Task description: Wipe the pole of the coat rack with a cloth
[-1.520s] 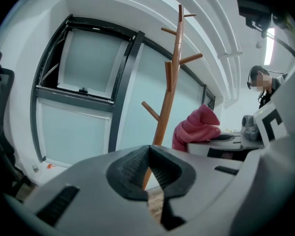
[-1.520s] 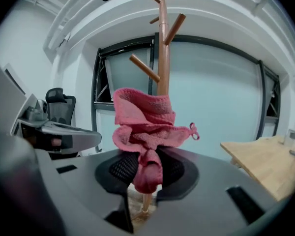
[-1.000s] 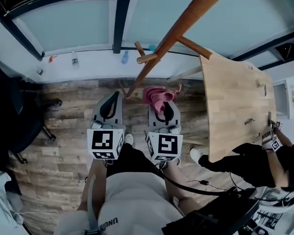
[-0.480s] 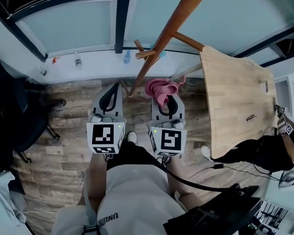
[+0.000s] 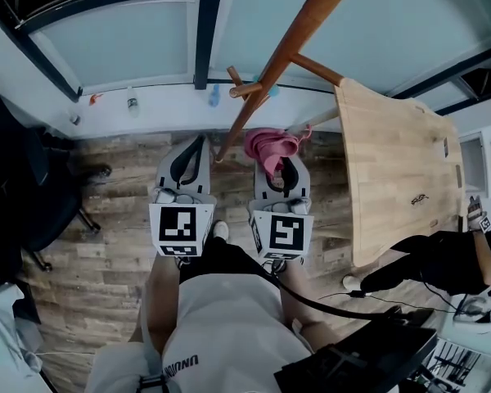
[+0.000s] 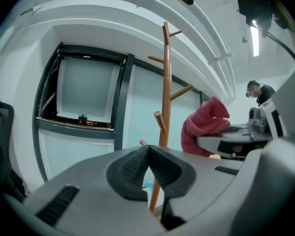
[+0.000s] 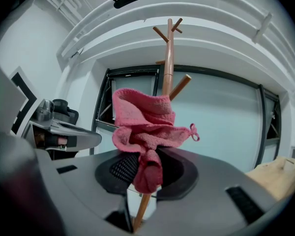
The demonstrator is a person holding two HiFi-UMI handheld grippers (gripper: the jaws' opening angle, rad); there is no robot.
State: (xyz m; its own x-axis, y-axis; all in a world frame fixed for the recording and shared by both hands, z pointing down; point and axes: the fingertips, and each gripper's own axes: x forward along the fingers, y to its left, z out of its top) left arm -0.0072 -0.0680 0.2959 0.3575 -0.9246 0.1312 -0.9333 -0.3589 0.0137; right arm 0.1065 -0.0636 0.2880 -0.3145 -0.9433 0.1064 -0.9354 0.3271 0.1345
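While the right gripper point(image 5: 278, 169) is clamping a bunched pink cloth point(image 5: 271, 143) between its jaws, the left gripper point(image 5: 195, 155) is hovering empty, its jaws pressed together. Both are pointing toward a window, where the coat rack's wooden pole point(image 5: 285, 56) is rising from the plank floor point(image 5: 106, 219) between them. The cloth is sitting just right of the pole's lower part, though contact cannot be made out. A pale wooden worktop point(image 5: 393, 162) is standing to the right.
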